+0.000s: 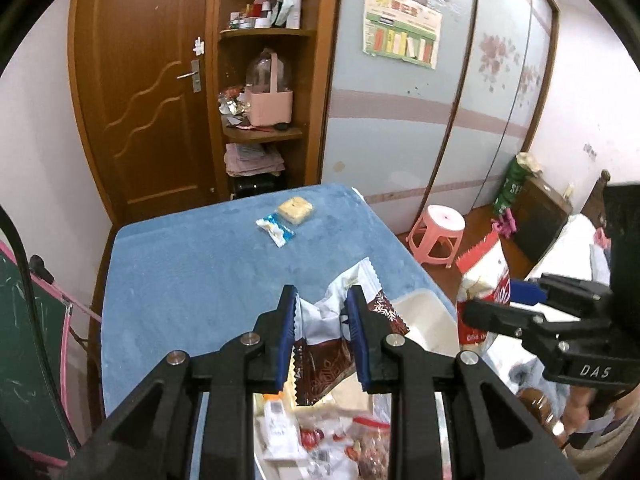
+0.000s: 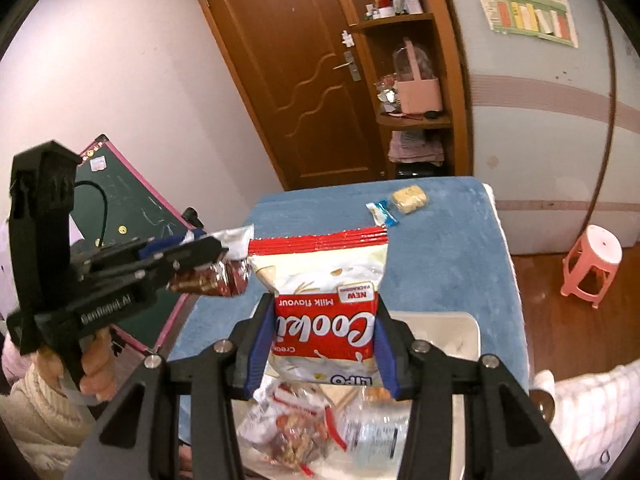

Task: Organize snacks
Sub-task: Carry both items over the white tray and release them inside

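Between the blue pads of the right gripper (image 2: pixel 324 344) sits the red-and-white cookie bag (image 2: pixel 326 300), pinched across its lower half and hanging upside down just above the white bin (image 2: pixel 460 324). That bin is the landmark: it lies at the near end of the blue-covered desk (image 1: pixel 192 276), and under both grippers it already holds a jumble of packets (image 2: pixel 296 428). The left gripper (image 1: pixel 322 340) is likewise closed on a brown-and-white snack packet (image 1: pixel 320 320), crumpled between its pads and held in the air just left of the cookie bag, over the bin's near-left side.

Both loads look ready to be dropped. To do it well, each gripper should come low over a bare part of the bin before the pads part, since these light foil packets will flutter or catch on the rim if let go from height. Releasing one at a time would stop them knocking together.

The left hand (image 2: pixel 94 360) grips its handle low, the tool reaching forward and roughly level; the right tool points down at the desk, though its hand is out of view.

Well beyond the bin, at the desk's far end, a pale square cracker pack (image 1: pixel 295 210) and a blue-and-white wrapped sweet (image 1: pixel 275 232) lie touching or nearly so, not yet gathered.
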